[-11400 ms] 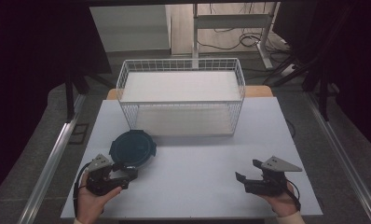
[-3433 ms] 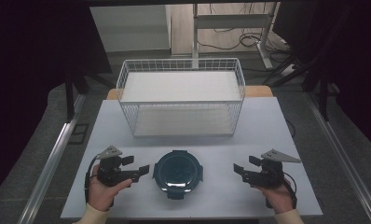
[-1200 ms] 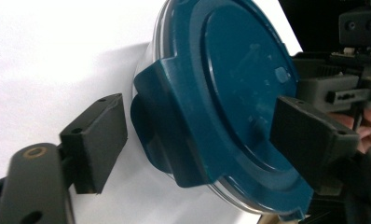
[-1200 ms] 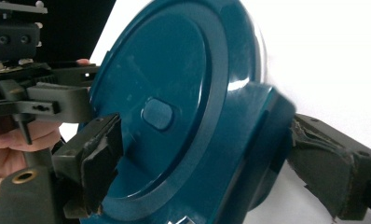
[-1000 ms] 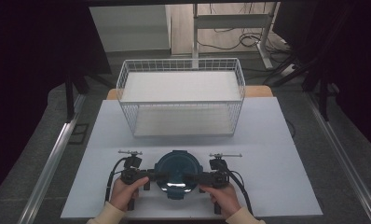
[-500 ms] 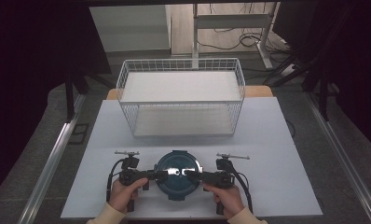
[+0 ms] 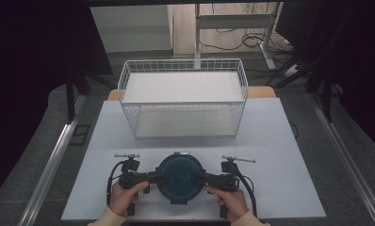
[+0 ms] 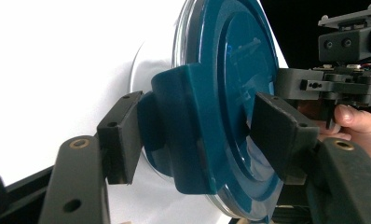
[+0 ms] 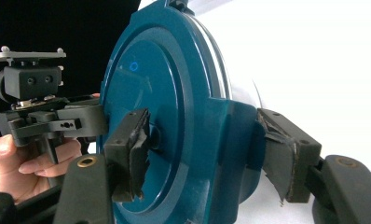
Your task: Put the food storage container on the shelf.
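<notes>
A: Start at the left of the frame. What is your left tool (image 7: pixel 153 178) doing?

B: It comes in level from the left, and its jaws have just been closing around the latch tab on the lid's rim. In the left gripper view the tab of the blue lidded container (image 8: pixel 221 102) sits between the two pads (image 8: pixel 120 135), but I can see a sliver of gap on the far side, so I judge them spread around the tab, not yet pressing it.

A: And the container itself?

B: It lies flat on the white worktop (image 7: pixel 289 155), low in the middle of the high view, directly between my hands and well in front of the wire basket (image 7: pixel 183 96) that stands in the upper middle. I keep it centred so both tools reach opposite tabs at once.

A: Then the right side?

B: My right tool (image 7: pixel 199 178) comes in from the right, mirror fashion. Its jaws have just been closing too, and in the right gripper view the worn pads (image 9: pixel 132 149) pinch the opposite tab of the lid (image 9: pixel 174 116), one above and one below.

A: Why hold both sides?

B: I judge it is to steady the round body, either to lift it level towards the basket or to work its latches.
</notes>
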A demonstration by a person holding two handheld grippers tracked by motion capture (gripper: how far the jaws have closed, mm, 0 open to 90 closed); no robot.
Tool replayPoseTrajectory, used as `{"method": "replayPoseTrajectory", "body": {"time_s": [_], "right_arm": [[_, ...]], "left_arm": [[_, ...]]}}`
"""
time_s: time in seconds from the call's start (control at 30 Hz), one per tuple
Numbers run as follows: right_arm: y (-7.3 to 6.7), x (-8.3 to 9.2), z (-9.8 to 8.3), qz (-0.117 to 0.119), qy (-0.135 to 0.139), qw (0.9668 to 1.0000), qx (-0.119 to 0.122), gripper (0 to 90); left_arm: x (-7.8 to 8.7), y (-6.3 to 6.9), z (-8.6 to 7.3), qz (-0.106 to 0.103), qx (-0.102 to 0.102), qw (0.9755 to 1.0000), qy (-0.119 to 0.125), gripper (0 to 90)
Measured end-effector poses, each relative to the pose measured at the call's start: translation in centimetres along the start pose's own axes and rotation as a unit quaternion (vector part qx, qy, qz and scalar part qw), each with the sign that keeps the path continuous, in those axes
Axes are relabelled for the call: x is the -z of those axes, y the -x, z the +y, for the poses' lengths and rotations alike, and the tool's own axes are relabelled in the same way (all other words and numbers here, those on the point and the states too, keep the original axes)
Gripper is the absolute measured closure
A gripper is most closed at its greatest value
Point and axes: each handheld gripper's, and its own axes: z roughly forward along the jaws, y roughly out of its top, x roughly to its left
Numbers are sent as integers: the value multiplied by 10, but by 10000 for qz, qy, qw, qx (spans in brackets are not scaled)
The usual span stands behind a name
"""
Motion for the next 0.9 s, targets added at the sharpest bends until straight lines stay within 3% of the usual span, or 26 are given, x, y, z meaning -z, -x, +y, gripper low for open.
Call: {"method": "replayPoseTrajectory", "body": {"time_s": [0.9], "right_arm": [[-11,5,2,-44,139,9989,438,376]], "left_arm": [[8,9,4,68,-142,9996,230,407]]}}
